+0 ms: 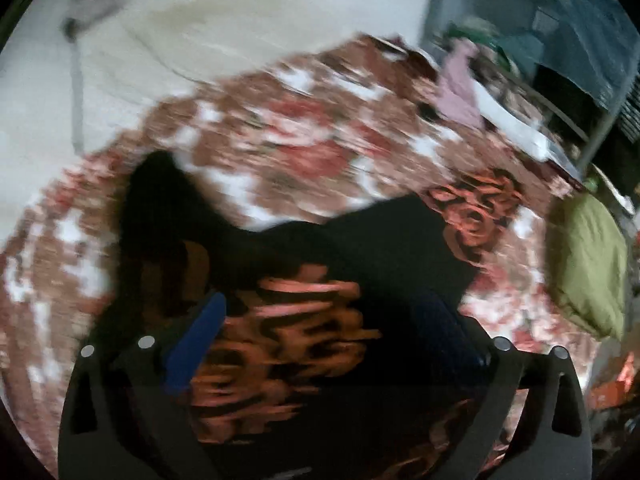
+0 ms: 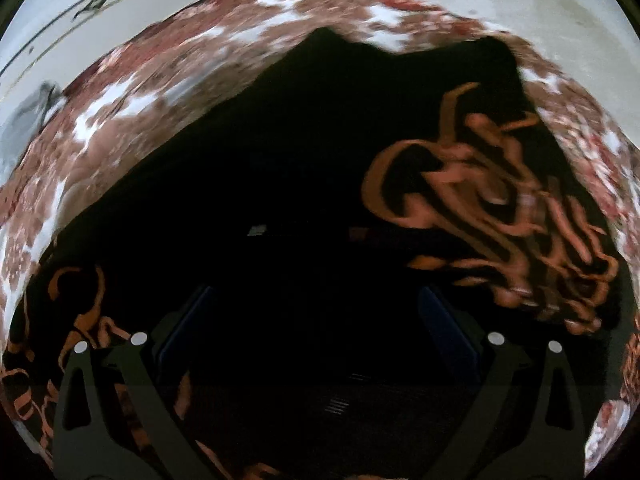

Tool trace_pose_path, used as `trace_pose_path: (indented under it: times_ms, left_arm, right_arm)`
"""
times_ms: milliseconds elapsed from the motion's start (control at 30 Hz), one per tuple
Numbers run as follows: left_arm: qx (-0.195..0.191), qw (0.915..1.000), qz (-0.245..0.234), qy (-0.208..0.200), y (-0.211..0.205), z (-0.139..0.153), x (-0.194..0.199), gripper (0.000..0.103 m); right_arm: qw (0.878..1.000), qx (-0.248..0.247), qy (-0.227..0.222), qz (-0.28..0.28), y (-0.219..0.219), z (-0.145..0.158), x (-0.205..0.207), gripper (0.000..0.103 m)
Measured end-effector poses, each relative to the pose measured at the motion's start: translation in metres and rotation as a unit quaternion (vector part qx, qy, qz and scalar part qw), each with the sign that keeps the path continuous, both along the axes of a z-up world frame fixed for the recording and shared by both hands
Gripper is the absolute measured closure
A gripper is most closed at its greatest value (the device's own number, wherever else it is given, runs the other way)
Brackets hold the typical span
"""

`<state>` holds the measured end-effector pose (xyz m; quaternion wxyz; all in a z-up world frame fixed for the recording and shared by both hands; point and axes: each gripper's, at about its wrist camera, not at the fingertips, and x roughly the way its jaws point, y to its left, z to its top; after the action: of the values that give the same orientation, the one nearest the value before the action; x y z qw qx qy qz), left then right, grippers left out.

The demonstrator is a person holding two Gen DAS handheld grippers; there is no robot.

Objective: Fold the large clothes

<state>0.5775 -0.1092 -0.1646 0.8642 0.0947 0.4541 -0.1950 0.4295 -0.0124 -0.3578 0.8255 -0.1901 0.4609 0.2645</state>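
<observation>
A large black garment printed with swirling orange-pink motifs [image 1: 280, 332] lies spread across a bed covered in a brown, red and white floral sheet [image 1: 280, 128], where the broad flat surface gives room for folding. In the left wrist view the left gripper [image 1: 324, 332] hangs above the cloth with its blue-padded fingers [image 1: 196, 344] spread wide and nothing pinched between them; the patterned fabric lies below the gap, apparently free of the pads, a stance that fits a hand clear of the cloth rather than one carrying it. The right gripper [image 2: 316, 336] likewise points down at the dark middle of the garment [image 2: 280, 184], its fingers [image 2: 444, 332] standing well apart; motion blur and deep shadow make it hard to say whether any fold of black cloth touches them, though none appears clamped. The garment's far edge rises into two peaks against the sheet, suggesting that it is not yet squared into a neat fold. Beyond the bed's edge, a green pillow-like bundle [image 1: 588, 264] and a heap of pink and white clothes [image 1: 464, 92] sit off to the side, kept apart from the working area. A pale floor [image 1: 240, 12] borders the bed. Judged from the loose outline, the fold is in progress, with further smoothing or another fold likely needed.
</observation>
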Motion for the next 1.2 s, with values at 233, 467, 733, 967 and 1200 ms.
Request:
trace_pose_path:
  times_ms: [233,467,733,967,1200]
  left_arm:
    - [0.109,0.9876,0.1,0.053,0.148,-0.099,0.024,0.006]
    - [0.139,0.9788,0.081,0.127,0.178,-0.222,-0.01,0.006]
    - [0.11,0.9821,0.081,0.13,0.204,-0.235,-0.018,0.004]
    - [0.069,0.9813,0.134,0.12,0.217,-0.198,-0.028,0.005]
    - [0.064,0.9862,0.118,0.096,0.12,-0.173,-0.035,0.005]
  right_arm:
    - [0.99,-0.042,-0.051,-0.124,-0.083,-0.005,0.072,0.005]
    - [0.974,-0.036,0.006,-0.224,-0.144,-0.027,0.136,0.005]
    - [0.97,-0.017,0.049,-0.238,-0.17,-0.022,0.128,0.005]
    - [0.939,0.06,0.097,-0.323,-0.248,0.035,0.1,0.005]
    - [0.921,-0.045,0.071,-0.381,-0.414,0.042,0.125,0.005]
